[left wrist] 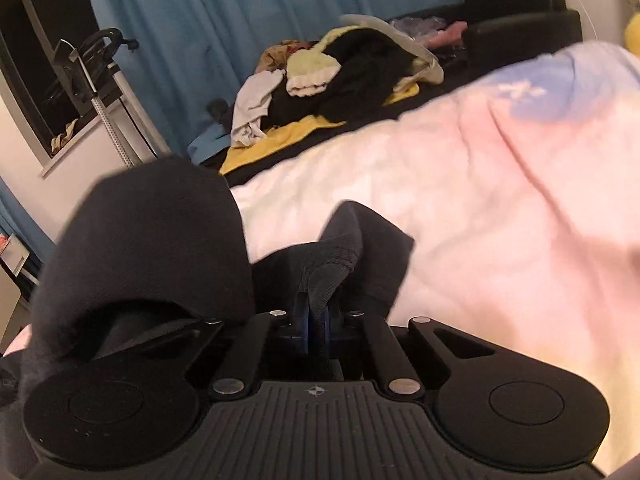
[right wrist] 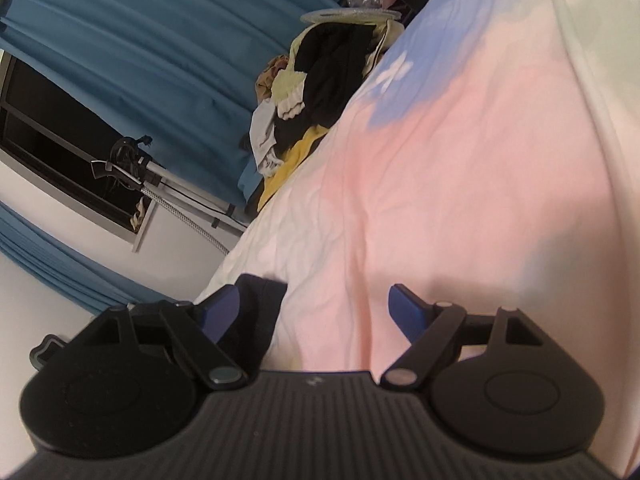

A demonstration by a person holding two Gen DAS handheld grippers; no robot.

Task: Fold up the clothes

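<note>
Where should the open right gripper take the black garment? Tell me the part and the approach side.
Grip the loose black edge beside the right gripper, coming from its left finger's side. The left gripper already pinches another fold of the black garment, so a second corner would probably spread it.

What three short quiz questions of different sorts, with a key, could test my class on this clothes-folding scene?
1. True or false: the left claw is shut on the black garment.
2. Multiple choice: the right claw is A) open, B) shut on a garment, C) out of view.
3. Fill in: the pile of unfolded clothes lies in front of a ____ curtain.

Key: 1 true; 2 A; 3 blue.
</note>
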